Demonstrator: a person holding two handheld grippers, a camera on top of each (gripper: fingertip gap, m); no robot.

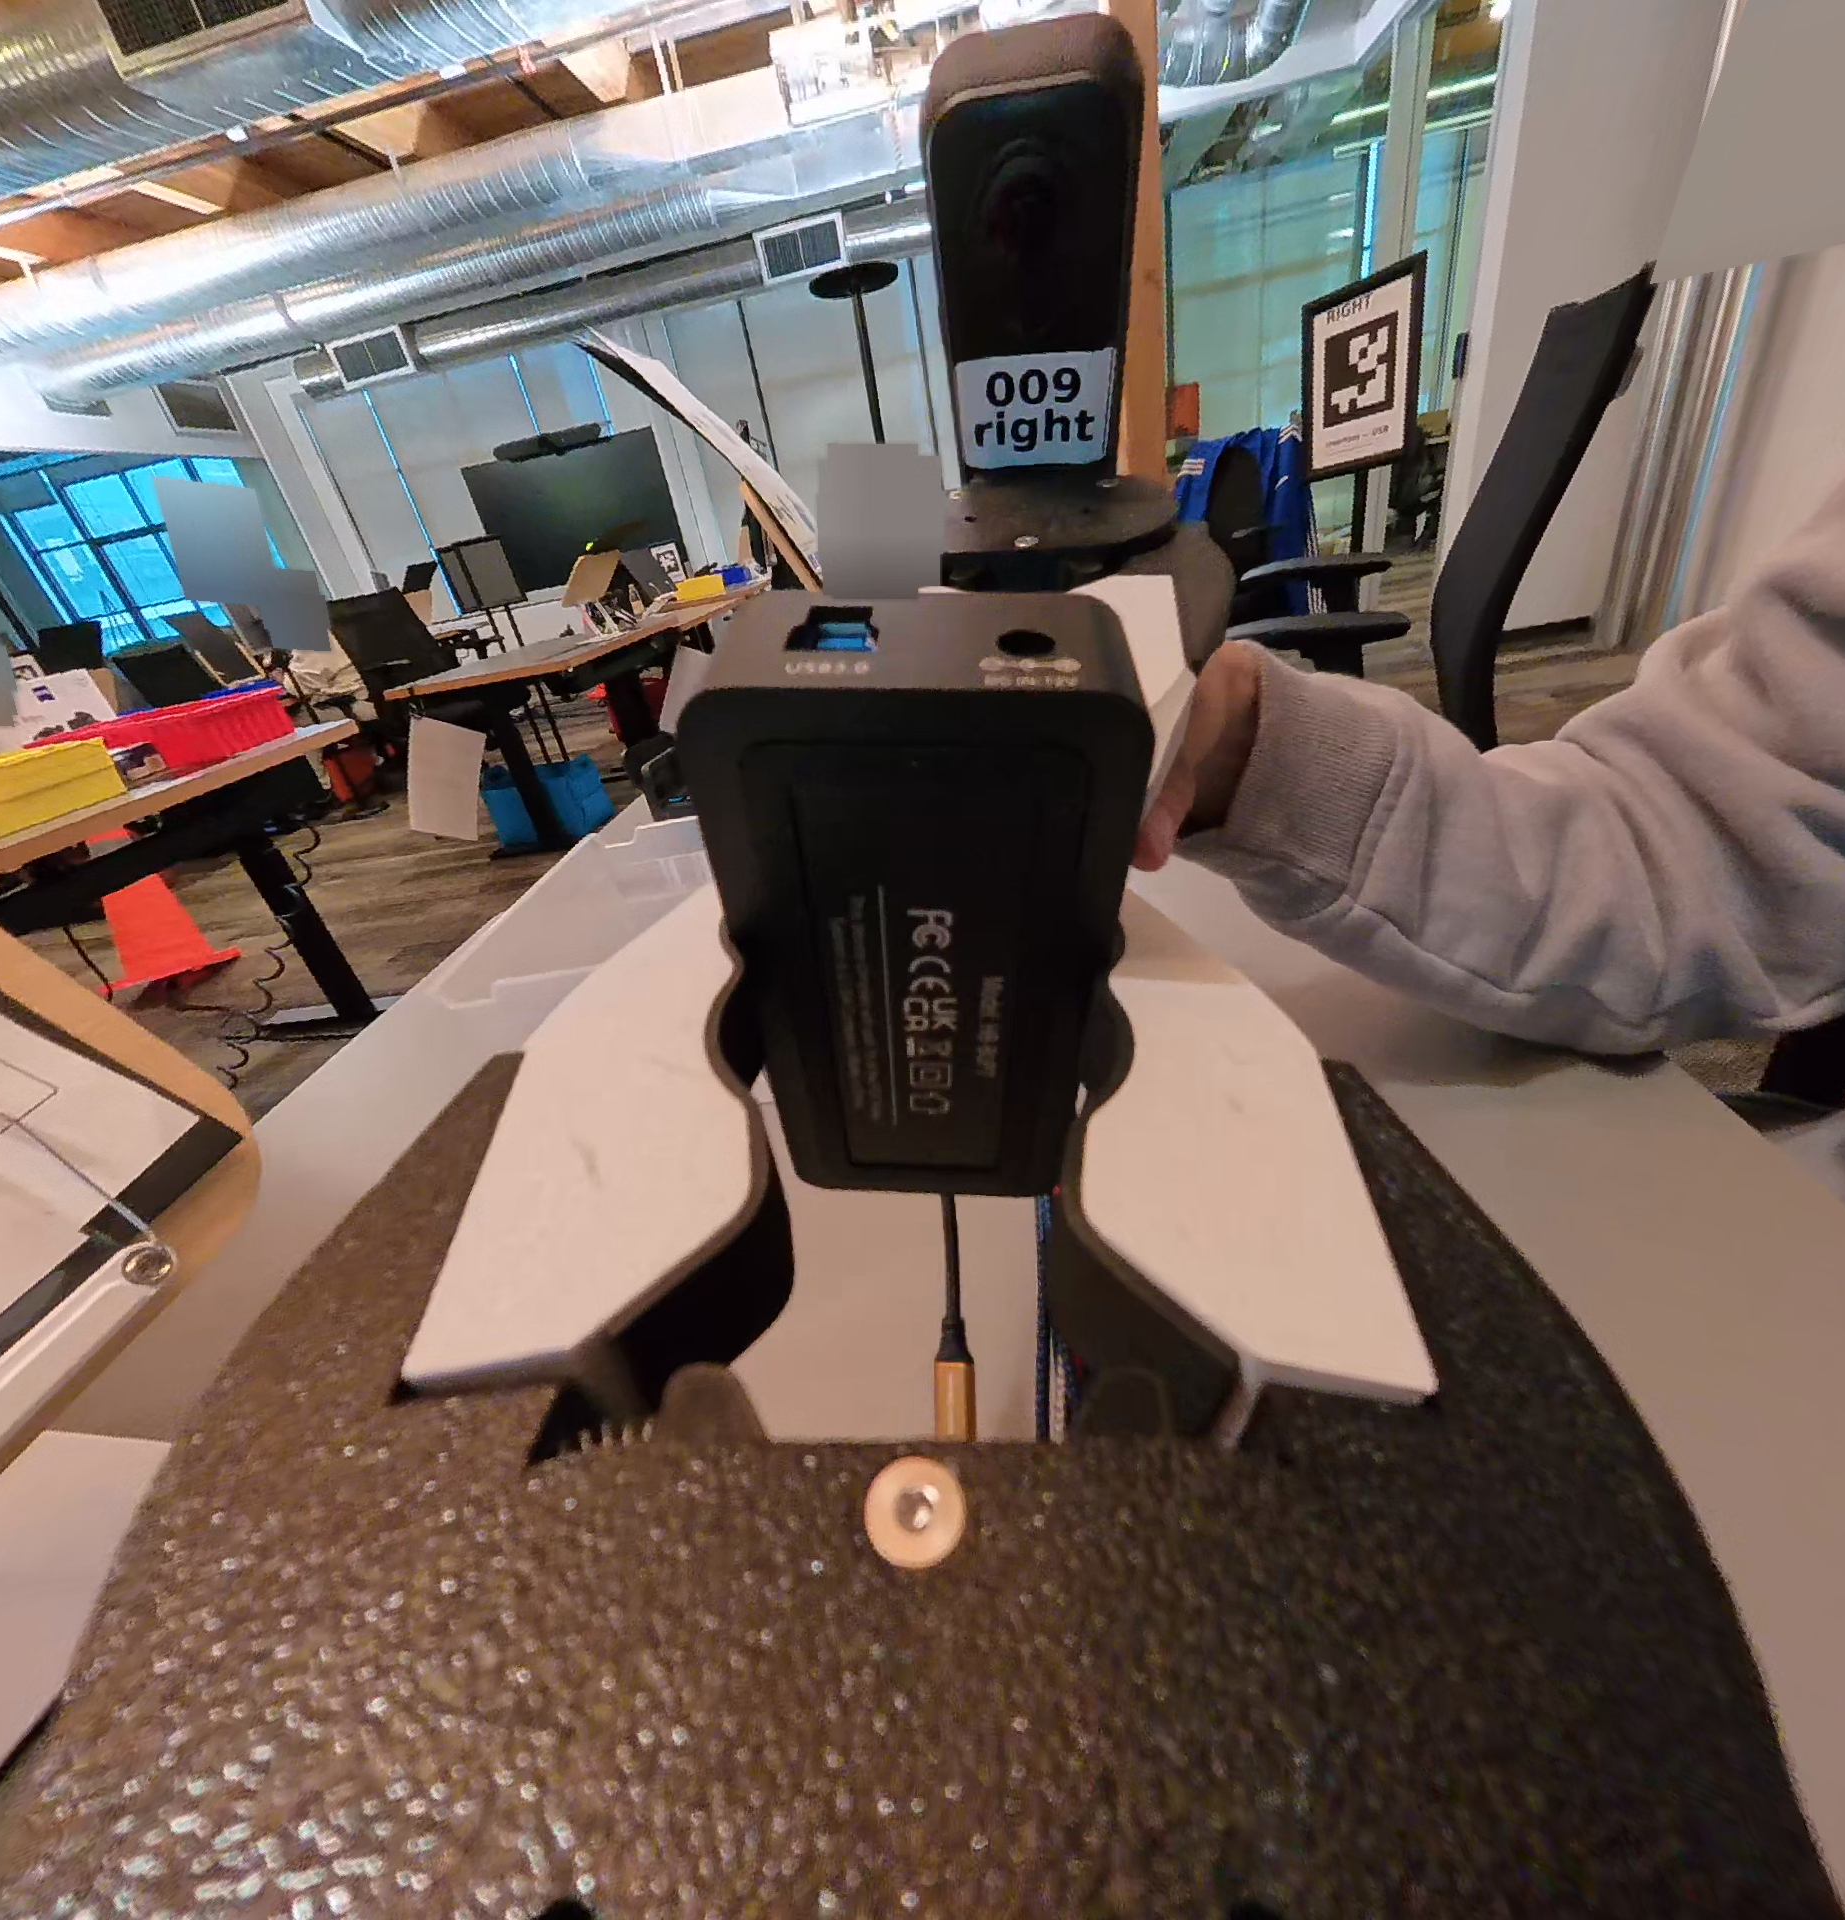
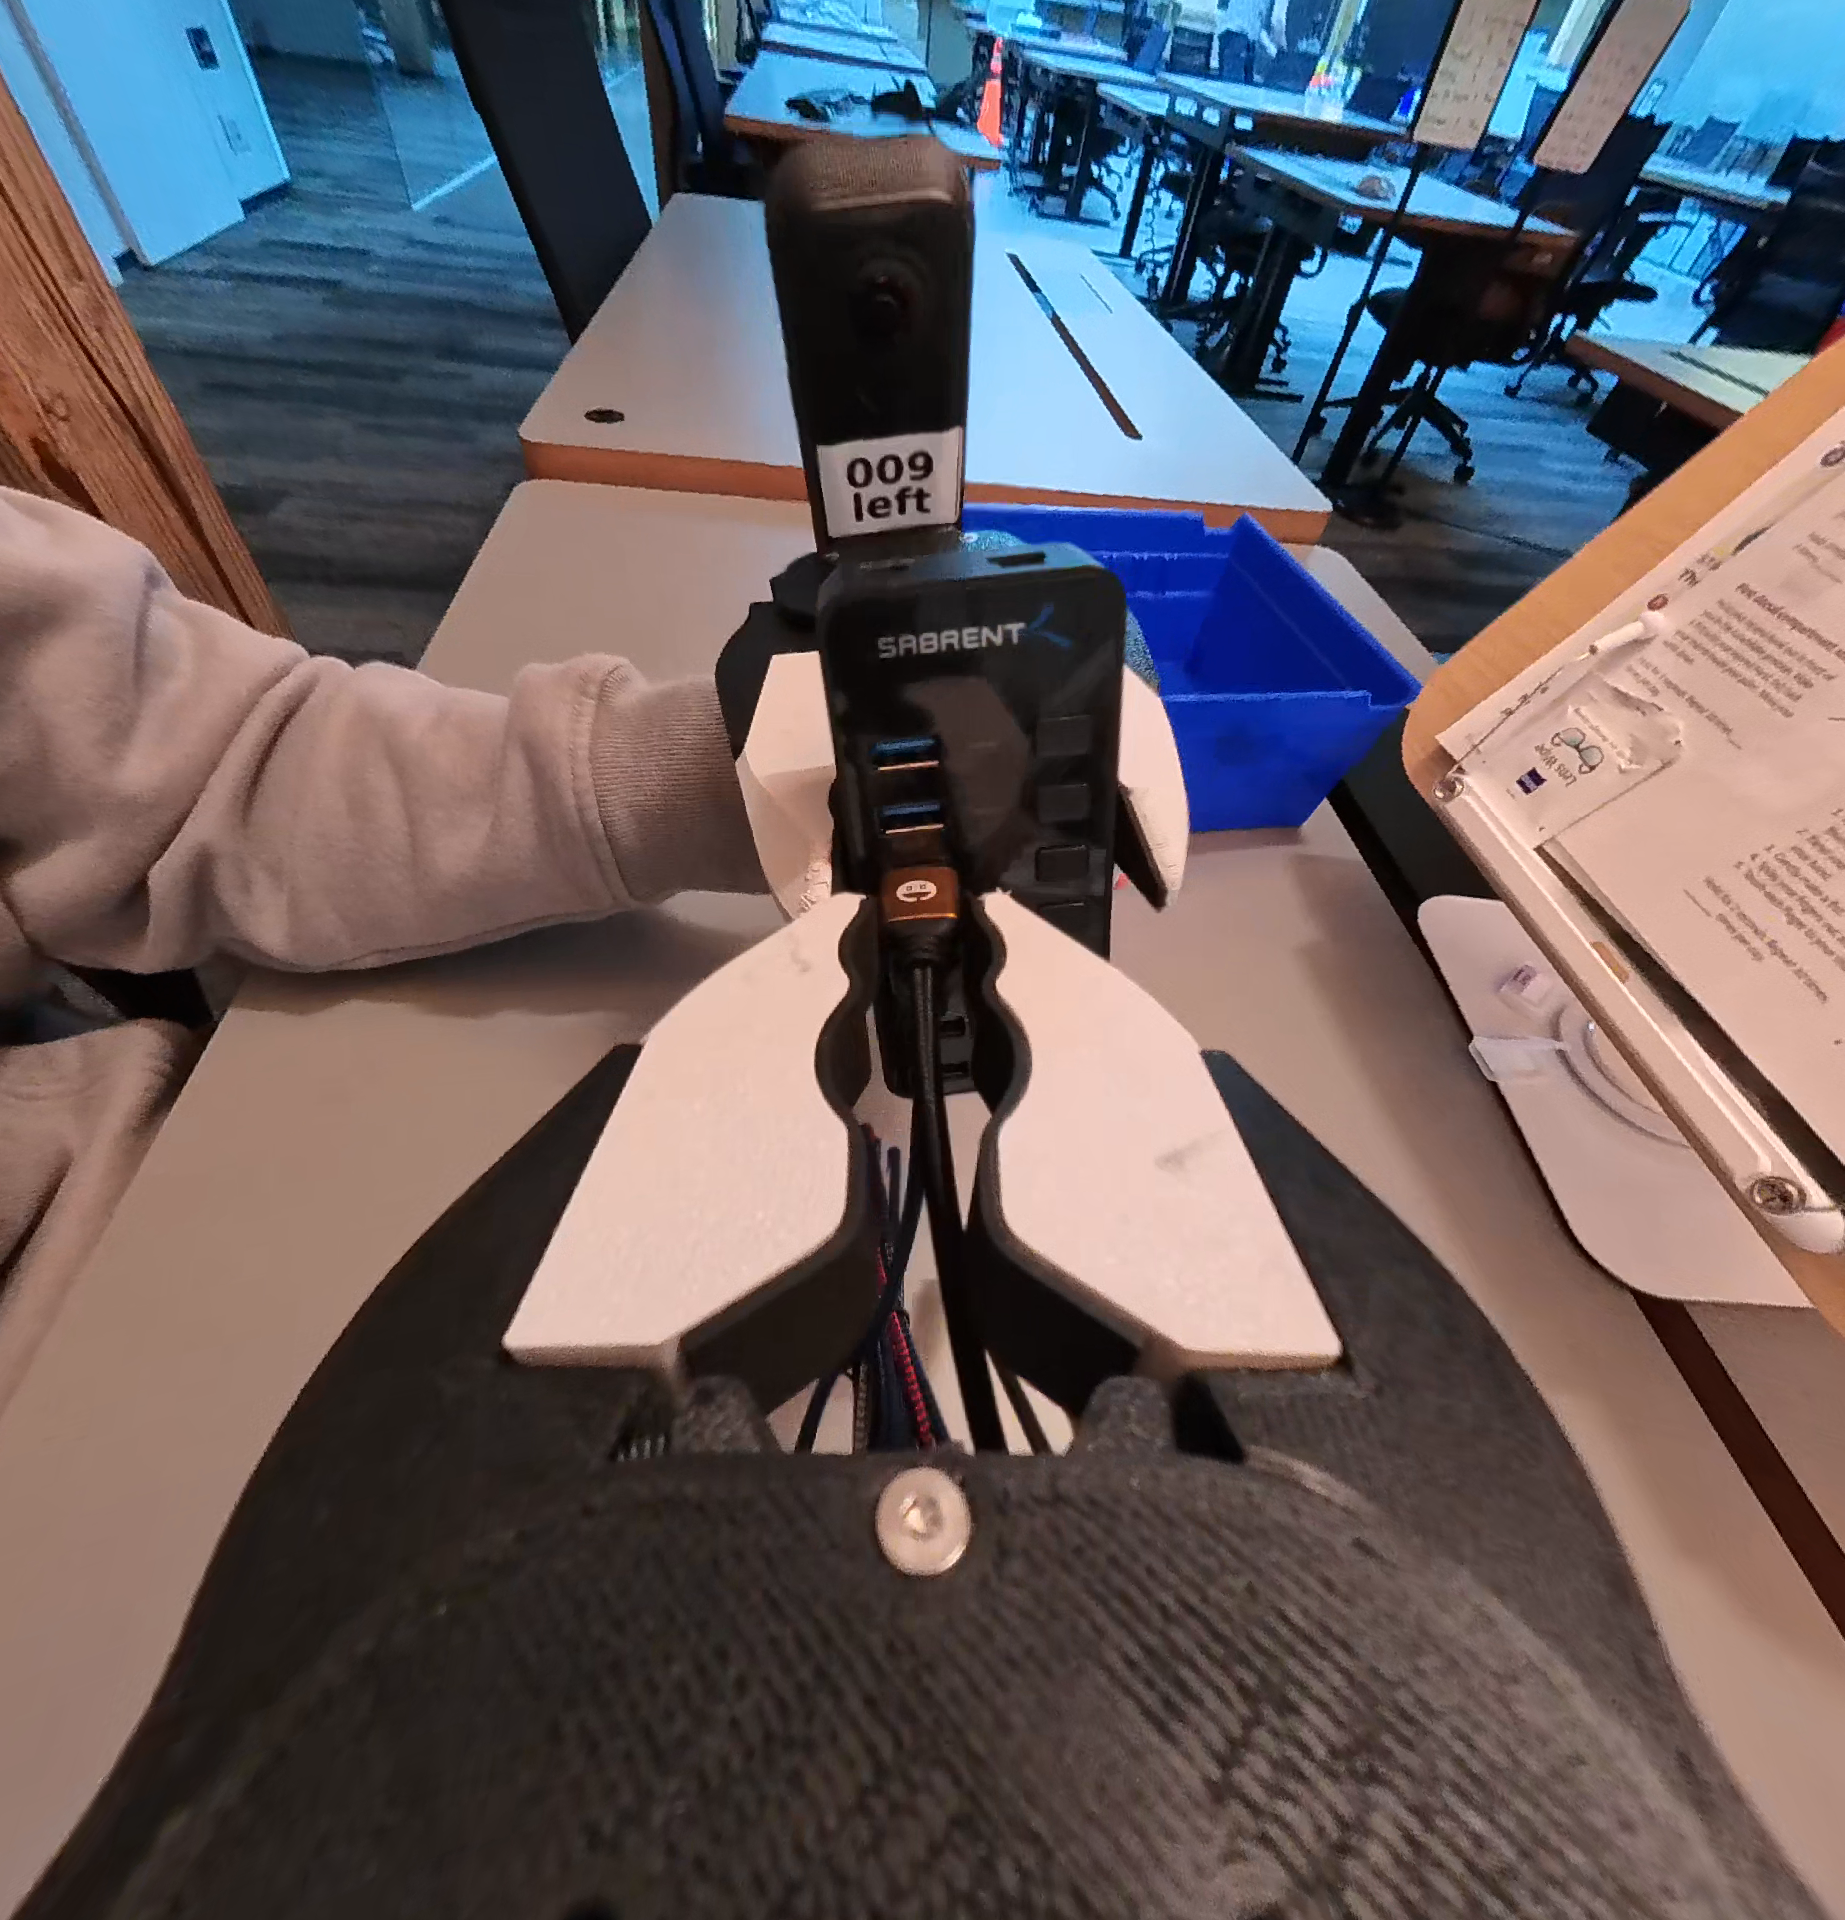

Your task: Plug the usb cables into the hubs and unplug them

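Left tongs (image 1: pixel 923 1023) clamping black hub (image 1: pixel 918 883) (upright), right tongs (image 2: pixel 920 920) pinching orange plug (image 2: pixel 918 896)

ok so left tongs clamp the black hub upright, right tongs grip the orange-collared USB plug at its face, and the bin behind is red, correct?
One thing is off: the plastic bin is blue, per the right wrist view. Otherwise yes: left tongs clamp the black rectangular USB hub, right tongs grip the orange-collared black USB plug at its port face.
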